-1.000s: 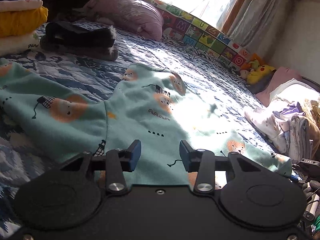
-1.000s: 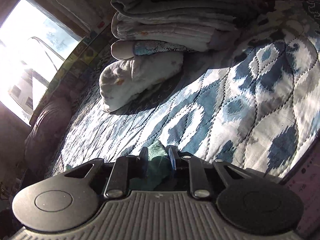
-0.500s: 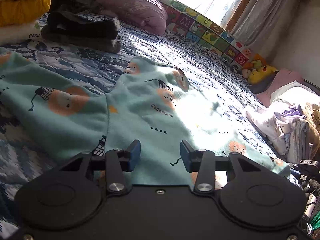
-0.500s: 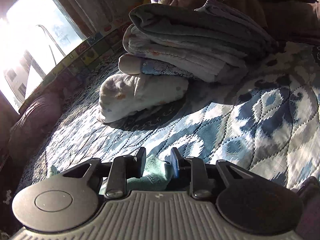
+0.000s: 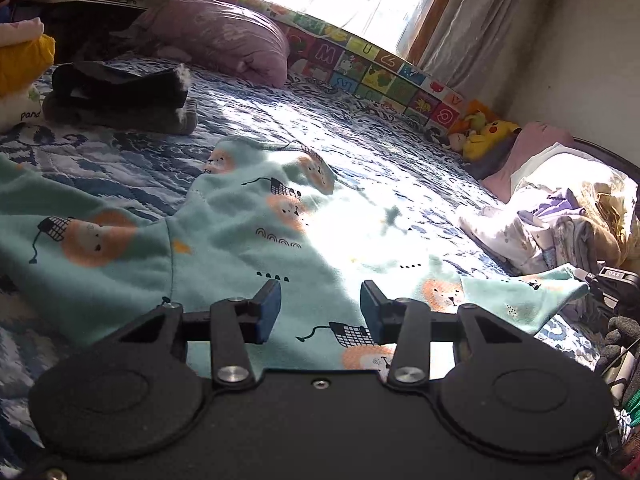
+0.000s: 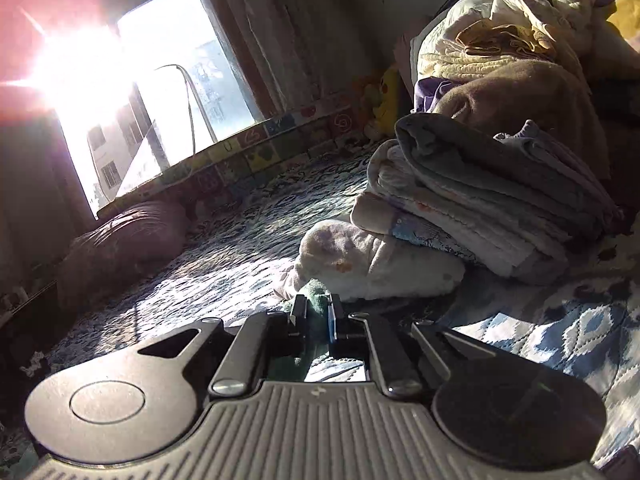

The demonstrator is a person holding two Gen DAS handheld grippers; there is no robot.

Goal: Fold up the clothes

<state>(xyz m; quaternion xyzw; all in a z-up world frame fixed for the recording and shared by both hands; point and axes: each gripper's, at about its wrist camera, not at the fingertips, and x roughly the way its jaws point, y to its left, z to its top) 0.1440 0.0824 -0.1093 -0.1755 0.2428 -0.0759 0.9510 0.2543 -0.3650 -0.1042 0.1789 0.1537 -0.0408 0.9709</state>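
In the left wrist view, the left gripper (image 5: 320, 308) hangs low over a teal child's garment (image 5: 224, 240) printed with orange lions, its 2 blue-padded fingers (image 5: 269, 311) spread wide apart with nothing between them. The garment lies spread across a blue-and-white patterned quilt (image 5: 360, 148), one sleeve reaching off to the left edge and another part running right, where a corner (image 5: 560, 286) is lifted off the quilt beside a dark device at the frame edge. Strong sunlight washes out the cloth's middle. Farther back sit a folded dark garment (image 5: 120, 92) on a grey one, a purple pillow (image 5: 224, 36), an alphabet play mat (image 5: 372, 68) standing along the window side, and a yellow plush toy (image 5: 490, 136). A heap of pale folded laundry (image 5: 560, 228) rests at the right. In the right wrist view, the right gripper (image 6: 317, 314) has its jaws drawn nearly together on a bunched fold of the same teal cloth (image 6: 316, 298), which pokes up between the fingertips. Just beyond lies a rolled white garment (image 6: 372, 260) on the quilt (image 6: 580, 332), with a stack of folded blankets (image 6: 480, 192) touching it behind. The window (image 6: 160, 92) glares at the upper left.
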